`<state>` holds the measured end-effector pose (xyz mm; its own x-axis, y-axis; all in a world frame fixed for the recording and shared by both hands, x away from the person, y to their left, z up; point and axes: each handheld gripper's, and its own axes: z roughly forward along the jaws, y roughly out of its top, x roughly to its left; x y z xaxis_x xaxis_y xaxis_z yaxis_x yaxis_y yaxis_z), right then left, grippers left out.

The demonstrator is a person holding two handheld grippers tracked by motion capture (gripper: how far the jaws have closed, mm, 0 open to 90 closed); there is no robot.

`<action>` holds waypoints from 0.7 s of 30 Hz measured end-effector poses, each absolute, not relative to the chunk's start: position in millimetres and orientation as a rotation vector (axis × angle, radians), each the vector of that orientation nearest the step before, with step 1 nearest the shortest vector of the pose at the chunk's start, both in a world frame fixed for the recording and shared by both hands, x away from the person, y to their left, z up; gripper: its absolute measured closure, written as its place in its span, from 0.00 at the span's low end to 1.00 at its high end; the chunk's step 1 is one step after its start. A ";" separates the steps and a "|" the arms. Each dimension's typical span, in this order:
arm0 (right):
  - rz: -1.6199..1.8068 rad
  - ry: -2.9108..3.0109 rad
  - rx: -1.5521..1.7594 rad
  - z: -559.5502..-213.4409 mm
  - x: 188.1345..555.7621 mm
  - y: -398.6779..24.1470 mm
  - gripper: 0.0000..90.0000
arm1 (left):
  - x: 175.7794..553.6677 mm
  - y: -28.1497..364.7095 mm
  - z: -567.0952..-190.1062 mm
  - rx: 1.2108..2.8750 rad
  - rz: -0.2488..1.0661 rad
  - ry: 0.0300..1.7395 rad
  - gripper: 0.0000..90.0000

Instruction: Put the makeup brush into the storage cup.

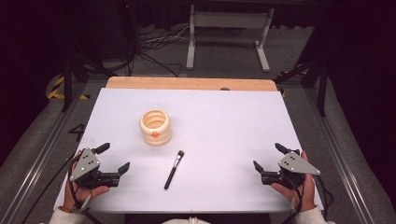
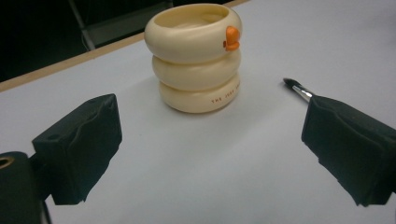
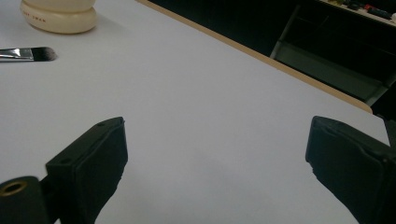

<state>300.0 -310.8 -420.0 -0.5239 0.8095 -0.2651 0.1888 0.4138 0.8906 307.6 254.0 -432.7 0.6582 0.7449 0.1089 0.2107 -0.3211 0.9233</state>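
Currently the makeup brush (image 1: 173,169) lay on the white table (image 1: 224,121) just below the cream ringed cup (image 1: 155,127), bristles cupward, nearer the left gripper (image 1: 113,157) than the right gripper (image 1: 267,157), both spread and empty.

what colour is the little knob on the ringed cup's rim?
Orange, on the cream ringed cup; the knob shows best in the left gripper view.
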 end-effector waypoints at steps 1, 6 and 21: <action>1.105 1.959 0.847 -420.5 300.2 -310.7 0.07 | 307.6 253.3 -432.3 1.865 0.662 0.759 0.07; 1.105 1.965 0.845 -420.3 300.0 -308.3 0.07 | 306.4 253.1 -432.5 1.861 0.685 0.781 0.09; 1.070 2.012 0.823 -424.1 302.9 -300.0 0.07 | 313.8 221.6 -422.1 2.019 0.521 0.909 0.13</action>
<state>302.9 -300.0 -424.1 -0.5502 0.7852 -0.2841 0.2033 0.4559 0.8665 313.8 221.6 -422.1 0.6505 0.7589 0.0302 0.4099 -0.3842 0.8272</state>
